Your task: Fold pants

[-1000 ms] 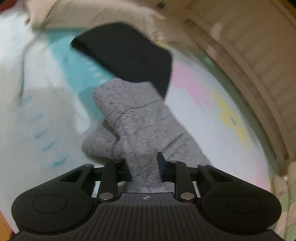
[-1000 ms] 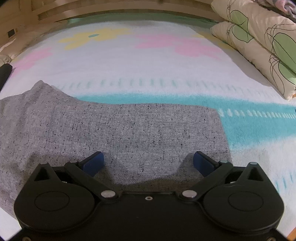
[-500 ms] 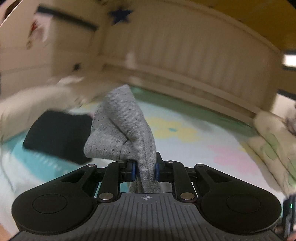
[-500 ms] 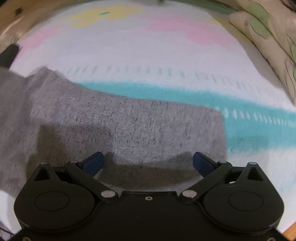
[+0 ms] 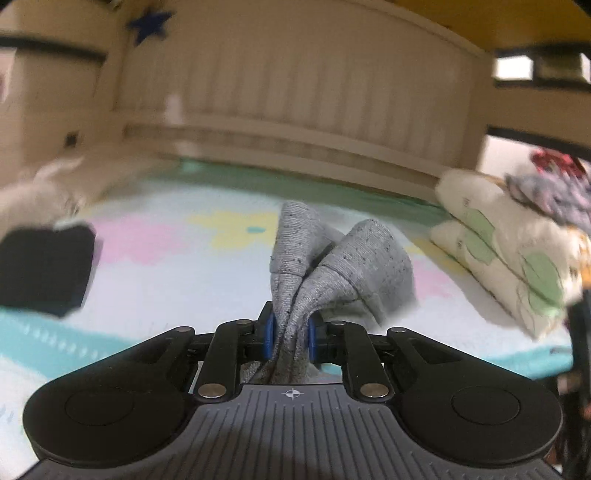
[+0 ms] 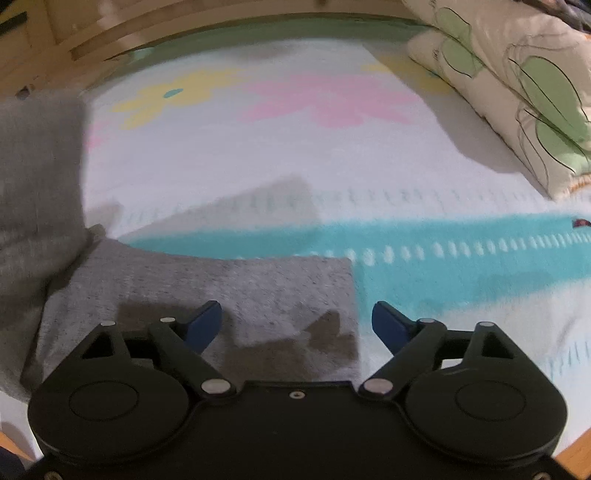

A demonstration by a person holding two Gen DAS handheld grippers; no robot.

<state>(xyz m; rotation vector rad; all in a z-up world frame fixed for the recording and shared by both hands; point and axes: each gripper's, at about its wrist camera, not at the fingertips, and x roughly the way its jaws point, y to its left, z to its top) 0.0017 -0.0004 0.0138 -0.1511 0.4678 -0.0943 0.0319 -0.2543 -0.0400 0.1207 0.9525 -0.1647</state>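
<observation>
The bed (image 6: 229, 162) has a soft white cover with big pink and yellow flowers and a bright teal stripe across it. A pale wooden wall (image 5: 295, 85) with slats runs along the far side of the bed, at the top of the left wrist view. A dark blue star (image 5: 146, 23) sits on it in the upper left of the frame. Cream pillows (image 6: 513, 74) with green leaf shapes are stacked at the upper right of the right wrist view.

Only the left wrist view shows a flat black thing (image 5: 44, 269) lying on the bed at the left edge; it is too blurry to tell what it is. It also shows a dark patterned cloth (image 5: 554, 184) on top of the pillows at the right edge.

The grey pants (image 5: 295, 258) are in both views. In the left wrist view, the left tongs (image 5: 290, 334) are pinched tight on a bunch of the grey cloth, and the cloth stands up in two humps in the middle of the frame.

Only the right wrist view shows the rest of the pants lying flat on the bed in the lower left of the frame, with more grey cloth rising up at the left edge. The right tongs (image 6: 295, 325) are spread wide with nothing between them. Their left finger is over the flat pants, and their right finger is over the bed cover just past the cloth's edge.
</observation>
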